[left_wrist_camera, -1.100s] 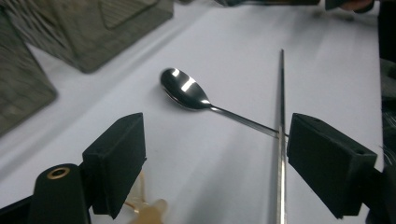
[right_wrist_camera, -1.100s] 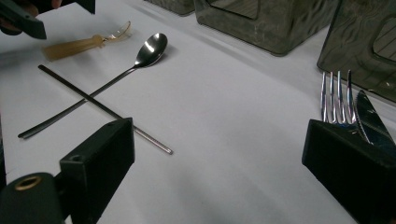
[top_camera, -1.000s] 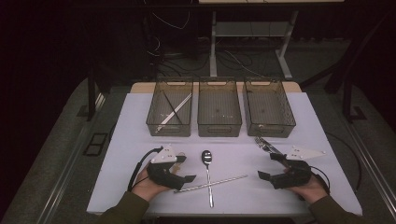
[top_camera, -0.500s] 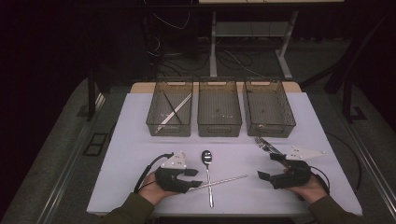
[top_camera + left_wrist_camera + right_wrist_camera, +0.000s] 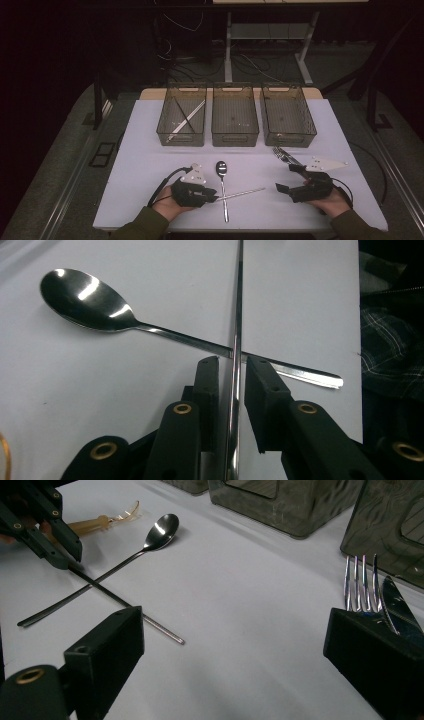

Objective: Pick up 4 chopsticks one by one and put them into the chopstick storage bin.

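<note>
A thin metal rod (image 5: 245,192) lies across the handle of a steel spoon (image 5: 221,168) on the white table (image 5: 150,165). My left gripper (image 5: 215,197) is low over the rod's left end. In the left gripper view the rod (image 5: 236,315) runs straight between the jaws of that gripper (image 5: 232,365). The jaws have just been closing, and a slim gap remains beside the rod. The spoon (image 5: 85,297) lies just beyond the tips. My right gripper (image 5: 287,179) rests wide open at the right, with nothing between its jaws.
A fork (image 5: 360,580) and a knife (image 5: 395,600) lie by the right gripper's far jaw, in front of the right bin (image 5: 288,112). Two more mesh bins (image 5: 235,115) stand in the same row, and the left one (image 5: 167,132) holds thin rods.
My left gripper has slid right and down onto the rod's end, and its jaws have narrowed around it. The right gripper has stayed still.
</note>
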A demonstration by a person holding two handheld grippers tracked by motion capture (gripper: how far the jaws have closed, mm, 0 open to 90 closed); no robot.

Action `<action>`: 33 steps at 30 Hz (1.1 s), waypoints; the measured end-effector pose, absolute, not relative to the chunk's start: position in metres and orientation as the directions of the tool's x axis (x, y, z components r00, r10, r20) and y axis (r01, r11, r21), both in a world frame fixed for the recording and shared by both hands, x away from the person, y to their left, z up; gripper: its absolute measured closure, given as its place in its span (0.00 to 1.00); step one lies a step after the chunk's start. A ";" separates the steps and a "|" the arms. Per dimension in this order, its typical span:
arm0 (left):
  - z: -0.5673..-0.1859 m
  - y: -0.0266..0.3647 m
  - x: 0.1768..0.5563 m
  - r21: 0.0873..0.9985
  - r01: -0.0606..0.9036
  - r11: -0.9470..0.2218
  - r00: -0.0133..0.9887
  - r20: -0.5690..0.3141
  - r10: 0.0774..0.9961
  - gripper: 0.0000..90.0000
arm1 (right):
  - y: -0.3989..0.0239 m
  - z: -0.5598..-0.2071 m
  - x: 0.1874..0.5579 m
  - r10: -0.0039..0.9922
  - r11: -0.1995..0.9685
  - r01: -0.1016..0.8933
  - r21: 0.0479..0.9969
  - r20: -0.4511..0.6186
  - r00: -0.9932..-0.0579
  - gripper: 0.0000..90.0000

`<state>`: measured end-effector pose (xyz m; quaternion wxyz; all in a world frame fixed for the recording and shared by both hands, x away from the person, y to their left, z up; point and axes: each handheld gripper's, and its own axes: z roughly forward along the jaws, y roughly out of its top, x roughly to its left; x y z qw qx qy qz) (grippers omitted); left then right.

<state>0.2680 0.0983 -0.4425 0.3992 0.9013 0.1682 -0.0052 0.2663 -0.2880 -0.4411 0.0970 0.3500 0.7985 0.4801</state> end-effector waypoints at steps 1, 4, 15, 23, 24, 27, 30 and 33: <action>-0.443 0.098 0.268 0.712 0.300 -0.634 0.946 -0.135 0.296 0.84 | -0.288 -0.441 0.266 0.653 0.294 0.467 0.834 0.182 -0.736 0.11; -0.443 0.096 0.267 0.709 0.298 -0.639 0.946 -0.132 0.295 0.85 | -0.288 -0.441 0.266 0.653 0.293 0.467 0.834 0.182 -0.735 0.11; -0.447 0.091 0.266 0.692 0.290 -0.661 0.949 -0.115 0.295 0.87 | -0.288 -0.441 0.266 0.653 0.293 0.467 0.835 0.182 -0.735 0.11; -0.447 0.089 0.265 0.687 0.269 -0.675 0.952 -0.085 0.292 0.90 | -0.288 -0.441 0.266 0.652 0.294 0.466 0.835 0.181 -0.736 0.11; -0.447 0.089 0.265 0.686 0.268 -0.676 0.952 -0.082 0.293 0.91 | -0.288 -0.441 0.266 0.652 0.294 0.465 0.835 0.180 -0.736 0.11; -0.447 0.088 0.265 0.685 0.263 -0.680 0.954 -0.078 0.290 0.93 | -0.288 -0.441 0.266 0.652 0.293 0.465 0.835 0.181 -0.736 0.11; -0.446 0.088 0.266 0.679 0.266 -0.684 0.954 -0.083 0.288 0.94 | -0.288 -0.441 0.266 0.652 0.294 0.466 0.835 0.181 -0.736 0.11; -0.447 0.089 0.268 0.679 0.291 -0.674 0.949 -0.113 0.295 0.94 | -0.288 -0.441 0.266 0.652 0.294 0.465 0.835 0.181 -0.737 0.11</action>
